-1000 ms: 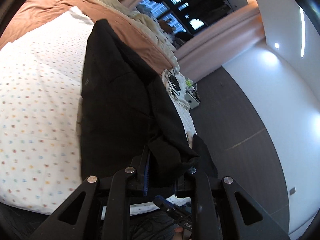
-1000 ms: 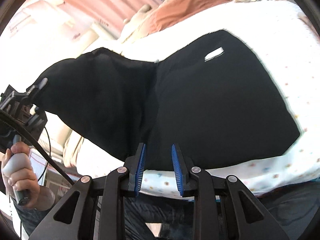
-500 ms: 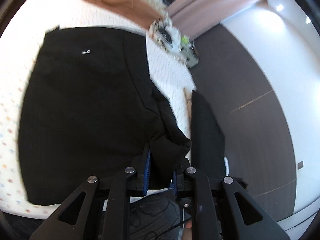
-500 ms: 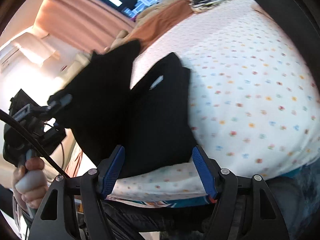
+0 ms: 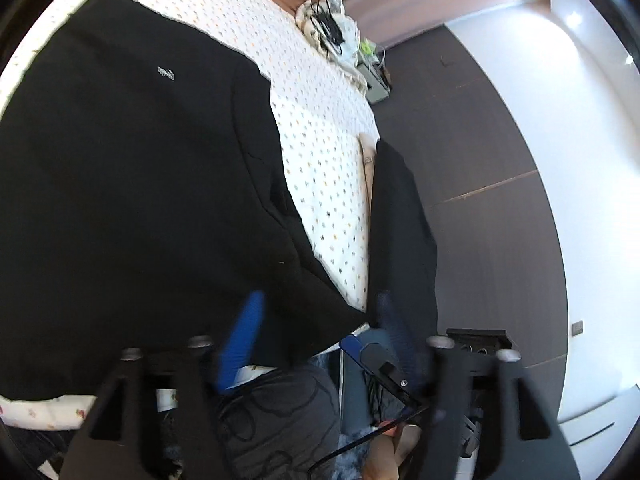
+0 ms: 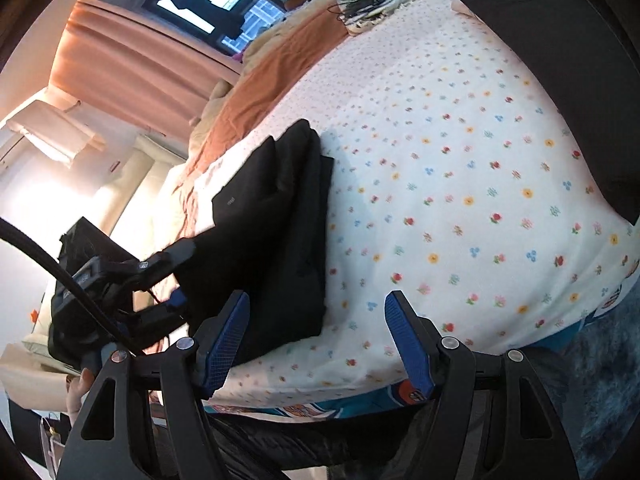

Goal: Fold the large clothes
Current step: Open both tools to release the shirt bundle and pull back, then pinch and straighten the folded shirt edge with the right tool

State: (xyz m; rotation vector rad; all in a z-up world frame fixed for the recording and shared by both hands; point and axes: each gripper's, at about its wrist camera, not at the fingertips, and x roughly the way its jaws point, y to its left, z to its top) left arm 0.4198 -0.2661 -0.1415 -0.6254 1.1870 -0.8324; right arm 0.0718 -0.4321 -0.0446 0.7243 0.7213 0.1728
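Black cloth fills most of the left wrist view: the folded black garment (image 5: 132, 184) lies flat on the flower-print bedsheet (image 5: 324, 152), a small pale label showing on its upper layer. Its near edge sits at the front edge of the sheet. The left gripper (image 5: 320, 328) hovers over that near edge with its blue-padded fingers spread wide and nothing between them (the pads are blurred, but the gap is plain).

From the right wrist view the same garment (image 6: 280, 232) appears as a stack of several layers, to the left of the bare middle of the sheet (image 6: 460, 184). The right gripper (image 6: 316, 344) is also wide open and empty, its left pad near the garment's near corner and its right pad over bare sheet. The left tool's body is seen beside the garment on its far left side.

A second dark piece of cloth (image 6: 560, 80) rests at the sheet's right edge, well apart from the folded garment. Beyond the garment, toward the head of the bed, lies an orange-brown blanket (image 6: 280, 68), with a tangle of black cables (image 6: 360, 4) on a pale cloth beside it.
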